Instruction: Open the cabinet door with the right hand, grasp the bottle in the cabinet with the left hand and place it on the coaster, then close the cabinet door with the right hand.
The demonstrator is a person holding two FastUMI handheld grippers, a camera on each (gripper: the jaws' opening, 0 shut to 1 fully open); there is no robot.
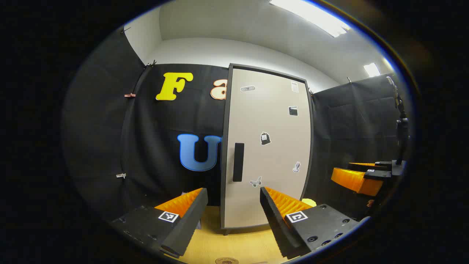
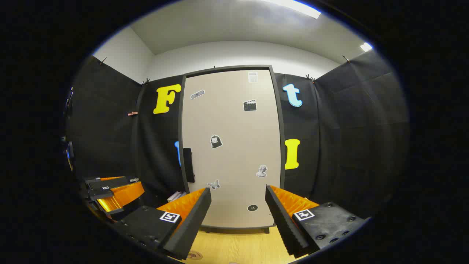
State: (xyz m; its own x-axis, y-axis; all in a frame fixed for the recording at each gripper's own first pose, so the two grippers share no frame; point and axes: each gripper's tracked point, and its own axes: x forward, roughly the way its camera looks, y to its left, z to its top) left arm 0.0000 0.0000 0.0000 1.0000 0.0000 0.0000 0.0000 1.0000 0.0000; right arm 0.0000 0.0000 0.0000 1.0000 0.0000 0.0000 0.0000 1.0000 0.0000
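Facing the shut cabinet door [image 2: 231, 146] with unreadable stickers, left gripper [image 1: 234, 209] and right gripper [image 2: 238, 209] gape.

A pale wooden table [image 2: 242, 247] is carrying the closed cabinet [image 2: 231, 146], standing just beyond the fingertips [image 2: 205, 194].

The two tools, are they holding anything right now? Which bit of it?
No, nothing is held. The left tool and the right tool are both open, with only air between their fingers, in front of the shut cabinet door; its black handle is untouched.
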